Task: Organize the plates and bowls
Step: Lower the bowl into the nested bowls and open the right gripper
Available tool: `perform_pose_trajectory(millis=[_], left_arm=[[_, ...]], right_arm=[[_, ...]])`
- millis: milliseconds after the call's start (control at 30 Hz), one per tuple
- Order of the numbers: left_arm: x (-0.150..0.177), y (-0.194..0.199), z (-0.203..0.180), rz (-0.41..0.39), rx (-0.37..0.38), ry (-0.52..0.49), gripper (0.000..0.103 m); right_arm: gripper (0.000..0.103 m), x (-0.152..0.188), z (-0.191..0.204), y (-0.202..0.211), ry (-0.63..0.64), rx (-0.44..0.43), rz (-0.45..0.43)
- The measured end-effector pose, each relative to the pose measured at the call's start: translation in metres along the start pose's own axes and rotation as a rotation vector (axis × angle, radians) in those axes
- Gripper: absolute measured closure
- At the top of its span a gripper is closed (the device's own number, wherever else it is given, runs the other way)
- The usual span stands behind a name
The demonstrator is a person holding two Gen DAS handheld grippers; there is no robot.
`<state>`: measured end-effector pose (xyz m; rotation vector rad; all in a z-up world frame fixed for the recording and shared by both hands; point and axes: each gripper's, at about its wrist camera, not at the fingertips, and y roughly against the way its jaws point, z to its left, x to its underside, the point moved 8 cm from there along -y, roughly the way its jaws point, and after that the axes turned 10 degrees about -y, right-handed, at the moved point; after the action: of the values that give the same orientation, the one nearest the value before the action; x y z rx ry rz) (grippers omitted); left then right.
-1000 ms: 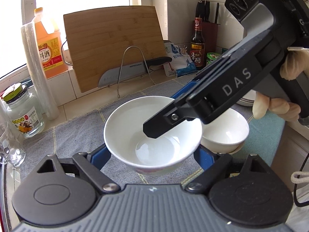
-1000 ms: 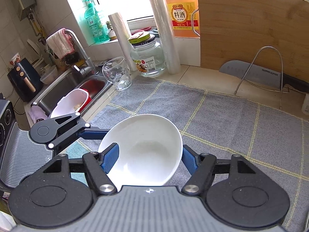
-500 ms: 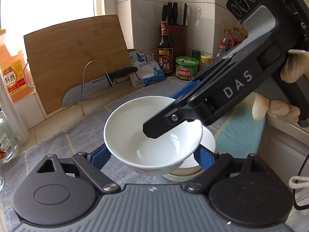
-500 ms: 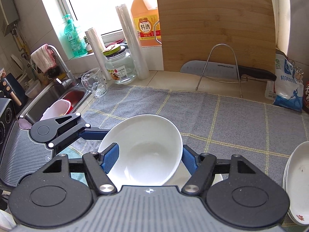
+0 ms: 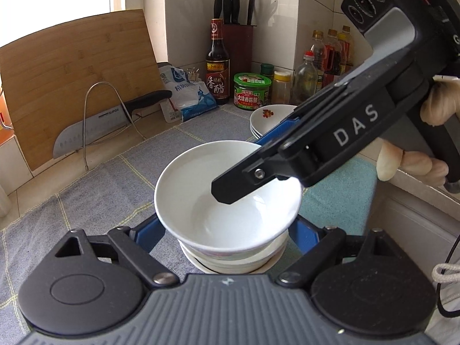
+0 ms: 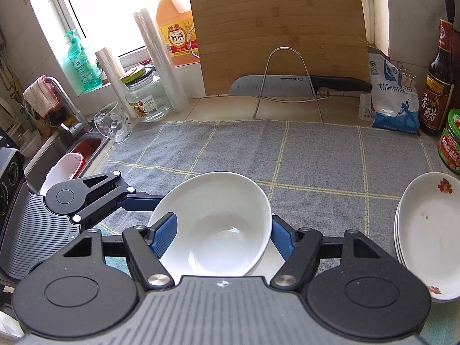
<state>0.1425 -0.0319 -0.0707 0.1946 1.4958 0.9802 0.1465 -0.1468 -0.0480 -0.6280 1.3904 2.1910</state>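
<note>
Both hand-held grippers are pinching one white bowl [image 5: 227, 198]: the left hand-held gripper [image 5: 227, 230] across its sides, the right hand-held gripper [image 6: 215, 235] likewise. The bowl is hovering just above a bowl stack [image 5: 233, 261] on the grey cloth [image 6: 287, 155], apparently not yet seated. A plate stack [image 6: 428, 230] is sitting just beside the bowl stack, already gathered. Judgement: nesting nearly done; release remaining; other dishes not visible.

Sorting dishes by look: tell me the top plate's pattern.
White plate with small red flower prints, clearest in right wrist view.
</note>
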Motion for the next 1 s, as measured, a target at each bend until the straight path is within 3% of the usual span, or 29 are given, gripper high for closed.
perform_pose_trajectory(millis=[1000], left_arm=[[0.003,-0.020,0.001,0.049,0.026,-0.008,0.011]], right_arm=[[0.028,0.009,-0.018,-0.018,-0.008,0.030,0.031]])
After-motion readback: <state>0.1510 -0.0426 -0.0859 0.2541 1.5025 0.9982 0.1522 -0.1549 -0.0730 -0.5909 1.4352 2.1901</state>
